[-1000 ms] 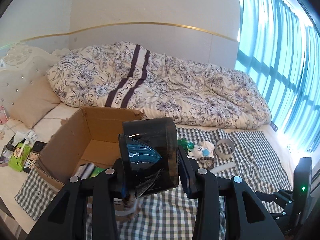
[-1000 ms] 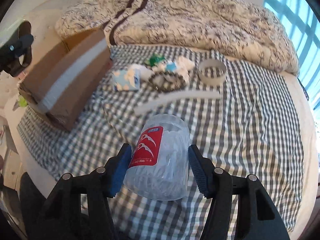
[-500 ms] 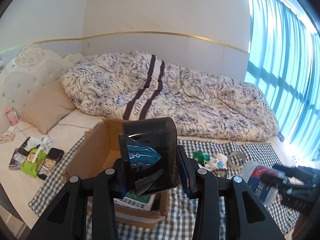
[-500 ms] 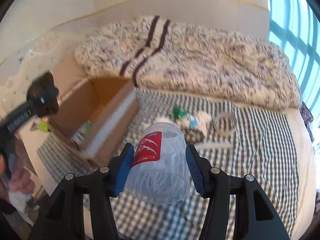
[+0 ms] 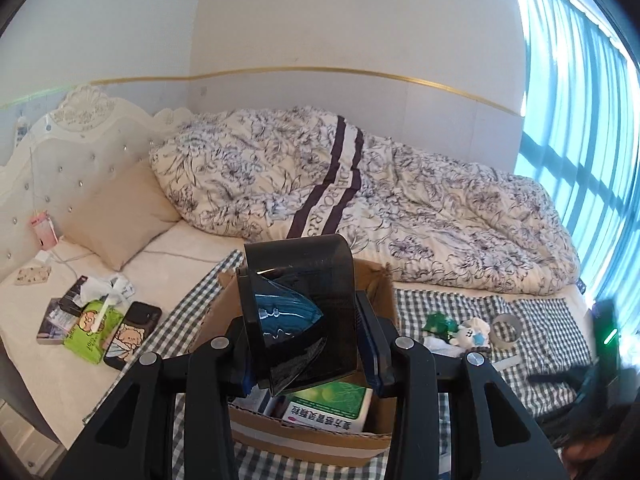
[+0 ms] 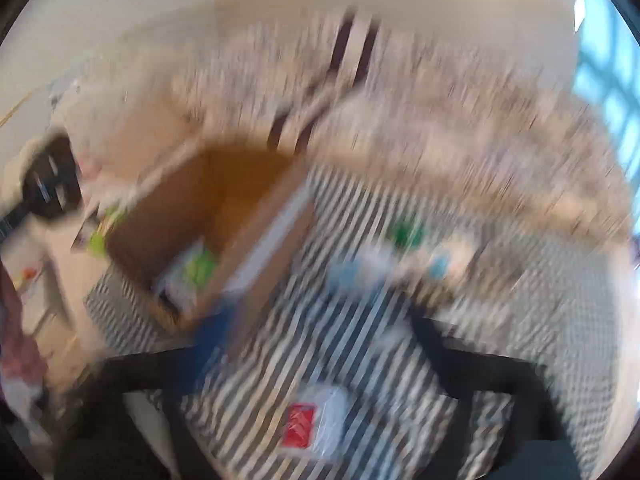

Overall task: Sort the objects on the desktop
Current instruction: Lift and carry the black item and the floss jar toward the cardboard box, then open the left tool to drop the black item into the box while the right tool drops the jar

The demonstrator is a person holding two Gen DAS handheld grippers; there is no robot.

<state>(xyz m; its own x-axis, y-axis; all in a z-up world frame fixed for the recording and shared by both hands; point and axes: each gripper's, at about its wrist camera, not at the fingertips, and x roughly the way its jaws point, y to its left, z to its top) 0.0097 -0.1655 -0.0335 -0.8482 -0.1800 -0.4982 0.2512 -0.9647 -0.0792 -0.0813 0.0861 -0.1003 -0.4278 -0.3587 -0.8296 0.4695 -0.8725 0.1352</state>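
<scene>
Dark translucent container (image 5: 304,312): glossy smooth plastic. Box (image 5: 312,436): matt brown cardboard, pale tape strip. Checked cloth (image 5: 540,312): woven, matt. Duvet (image 5: 360,184): soft printed fabric. Left gripper (image 5: 308,352): matt black plastic.

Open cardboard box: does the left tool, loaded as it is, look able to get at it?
Probably yes. The left tool, shut on a dark translucent plastic container, hangs just above the brown cardboard box; its top is open and nothing visible bars the way.
</scene>
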